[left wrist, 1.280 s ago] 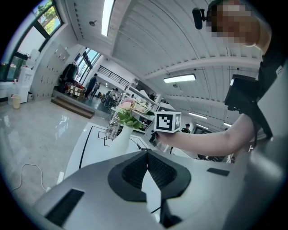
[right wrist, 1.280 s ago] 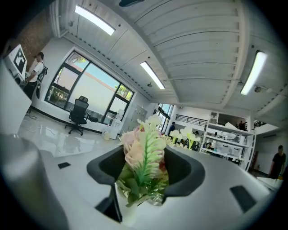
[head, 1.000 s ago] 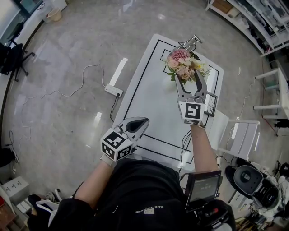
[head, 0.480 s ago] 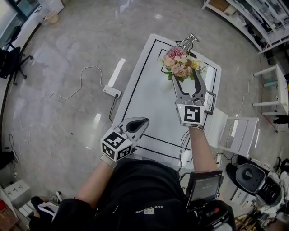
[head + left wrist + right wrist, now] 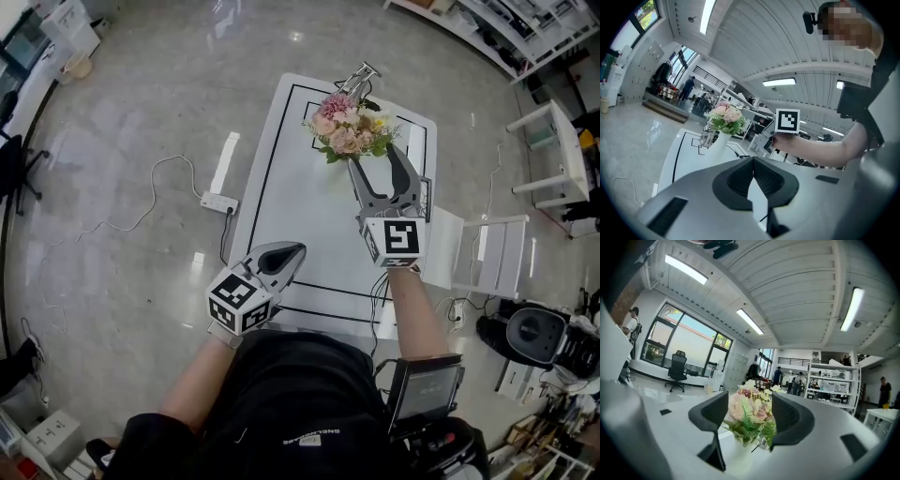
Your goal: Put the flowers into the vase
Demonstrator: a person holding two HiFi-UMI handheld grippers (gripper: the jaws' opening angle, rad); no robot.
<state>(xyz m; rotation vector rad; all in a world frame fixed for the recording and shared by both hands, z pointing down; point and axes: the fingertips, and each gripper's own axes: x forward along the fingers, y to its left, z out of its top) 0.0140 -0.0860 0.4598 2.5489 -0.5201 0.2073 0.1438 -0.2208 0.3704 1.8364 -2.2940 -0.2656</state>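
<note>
A bouquet of pink and cream flowers (image 5: 343,127) stands in a white vase (image 5: 718,142) at the far end of the white table (image 5: 300,206). My right gripper (image 5: 374,159) is level and open just short of the bouquet. In the right gripper view the flowers (image 5: 749,414) show in the gap between the dark pads (image 5: 716,413), which do not touch them. My left gripper (image 5: 296,251) hovers shut and holds nothing over the table's near edge. In the left gripper view its pads (image 5: 740,177) are pressed together, with the flowers (image 5: 725,116) far ahead.
A shiny metal wire object (image 5: 361,77) lies just behind the vase. A white chair (image 5: 502,264) stands to the right of the table. On the floor to the left is a power strip (image 5: 217,202) with a cable. A screen (image 5: 427,389) sits by my right side.
The right gripper has drawn back a little from the bouquet and risen, with its jaws still open. The left gripper has stayed where it was. The head view has shifted.
</note>
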